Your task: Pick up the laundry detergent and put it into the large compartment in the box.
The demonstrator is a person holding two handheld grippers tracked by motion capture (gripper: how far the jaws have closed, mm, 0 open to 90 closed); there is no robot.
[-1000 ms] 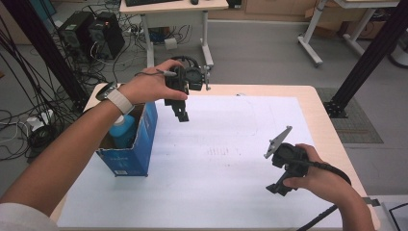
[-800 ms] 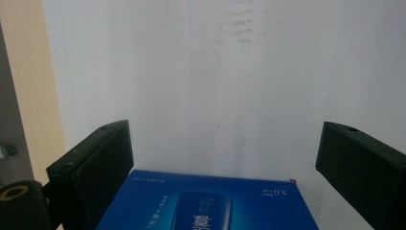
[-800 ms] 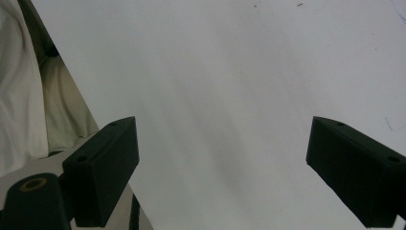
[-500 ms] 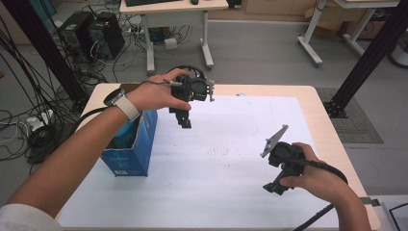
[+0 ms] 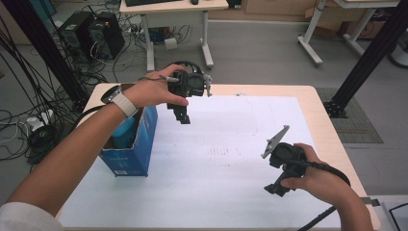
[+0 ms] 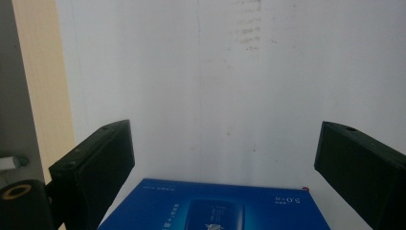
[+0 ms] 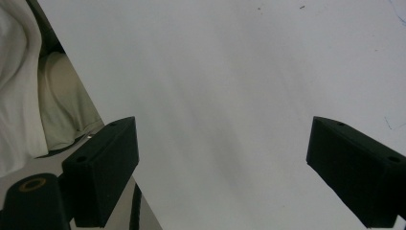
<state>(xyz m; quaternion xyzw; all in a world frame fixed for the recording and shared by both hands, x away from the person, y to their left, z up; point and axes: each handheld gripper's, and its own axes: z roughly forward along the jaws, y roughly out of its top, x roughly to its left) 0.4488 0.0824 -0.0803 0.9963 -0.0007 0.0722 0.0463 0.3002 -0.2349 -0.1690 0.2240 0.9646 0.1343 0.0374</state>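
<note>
blue box (image 5: 132, 144) stands open at 9 o'clock on the white sheet (image 5: 231, 163), something blue inside. left gripper (image 5: 183, 115) hangs at 12 o'clock just beside it, jaws spread, nothing held. right gripper (image 5: 278, 187) rests at 4 o'clock, jaws spread, idle. judged: box not yet gripped. label reads "5.0", rest too small.

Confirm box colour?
Blue; the box shows best in the high view, open-topped at the table's left.
</note>
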